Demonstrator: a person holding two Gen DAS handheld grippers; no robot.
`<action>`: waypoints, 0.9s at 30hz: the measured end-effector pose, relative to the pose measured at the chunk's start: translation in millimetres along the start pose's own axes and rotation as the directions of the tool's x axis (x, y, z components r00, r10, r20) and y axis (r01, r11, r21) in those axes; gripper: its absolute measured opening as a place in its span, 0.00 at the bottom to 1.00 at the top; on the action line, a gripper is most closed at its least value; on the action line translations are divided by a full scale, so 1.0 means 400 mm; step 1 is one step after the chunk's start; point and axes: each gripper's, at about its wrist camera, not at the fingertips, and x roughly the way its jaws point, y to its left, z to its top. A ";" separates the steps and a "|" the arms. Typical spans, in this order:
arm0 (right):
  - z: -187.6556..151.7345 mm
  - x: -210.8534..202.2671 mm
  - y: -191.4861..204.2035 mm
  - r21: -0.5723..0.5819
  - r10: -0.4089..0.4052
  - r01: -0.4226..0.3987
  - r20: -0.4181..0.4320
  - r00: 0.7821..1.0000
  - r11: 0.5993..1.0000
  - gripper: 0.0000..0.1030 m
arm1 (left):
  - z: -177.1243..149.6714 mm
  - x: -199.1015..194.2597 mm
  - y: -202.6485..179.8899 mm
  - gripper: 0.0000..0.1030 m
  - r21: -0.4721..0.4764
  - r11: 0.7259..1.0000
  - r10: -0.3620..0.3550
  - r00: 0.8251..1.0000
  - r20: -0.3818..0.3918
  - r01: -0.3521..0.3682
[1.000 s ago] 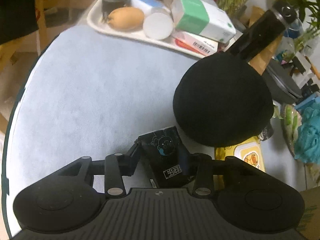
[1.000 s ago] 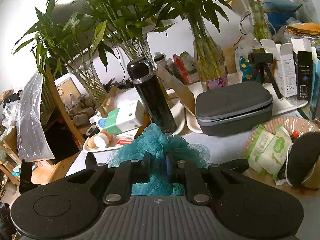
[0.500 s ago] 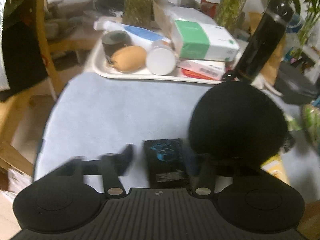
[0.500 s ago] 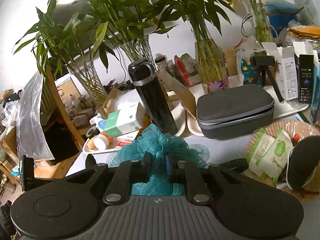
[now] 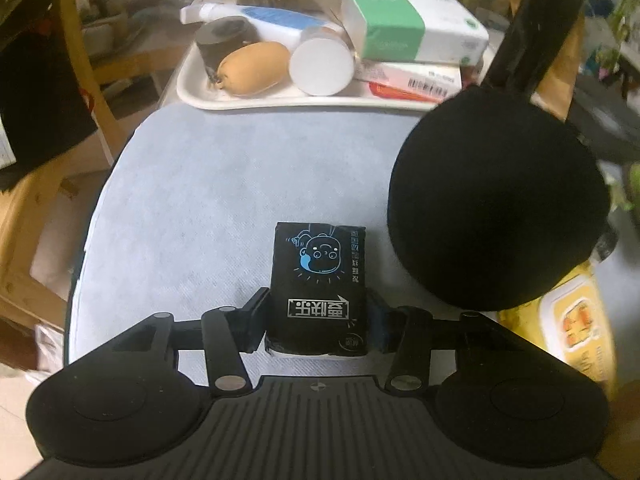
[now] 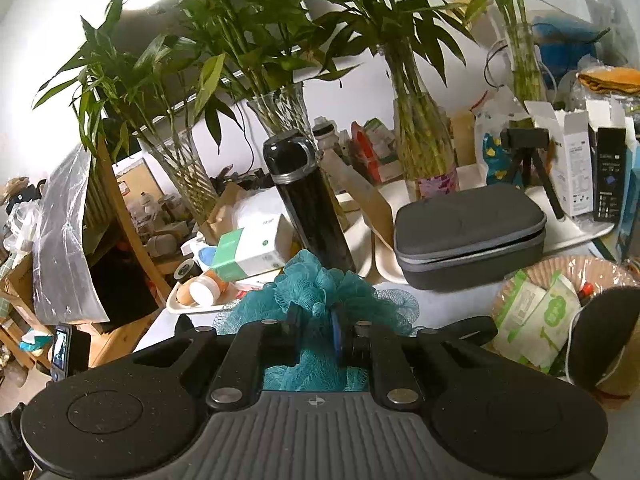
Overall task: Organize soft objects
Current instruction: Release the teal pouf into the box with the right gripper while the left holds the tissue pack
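Left wrist: fingers (image 5: 262, 320) closing on boxy black tissue pack (image 5: 318, 280); right's clamp teal mesh pouf (image 6: 320, 292).

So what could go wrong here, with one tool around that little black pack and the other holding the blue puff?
1. The left tool is closing on the black pack near its bottom end only, so it may tip or slip when lifted.
2. The black hat sits close beside it and could get nudged.
3. The puff in the right tool is loose mesh and may snag.
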 end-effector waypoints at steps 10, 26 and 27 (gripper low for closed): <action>0.009 -0.101 0.050 -0.062 0.039 -0.032 0.101 0.994 0.998 0.15 | -0.007 -0.174 -0.022 0.47 0.020 1.000 0.014 0.981 0.192 -0.018; -0.026 -0.316 0.220 -0.219 0.146 -0.114 0.137 0.980 0.969 0.14 | -0.092 -0.474 -0.109 0.47 0.161 0.985 -0.107 0.937 0.332 0.056; -0.034 -0.325 0.229 -0.224 0.154 -0.123 0.129 0.980 0.967 0.15 | -0.101 -0.487 -0.115 0.47 0.169 0.984 -0.119 0.935 0.333 0.065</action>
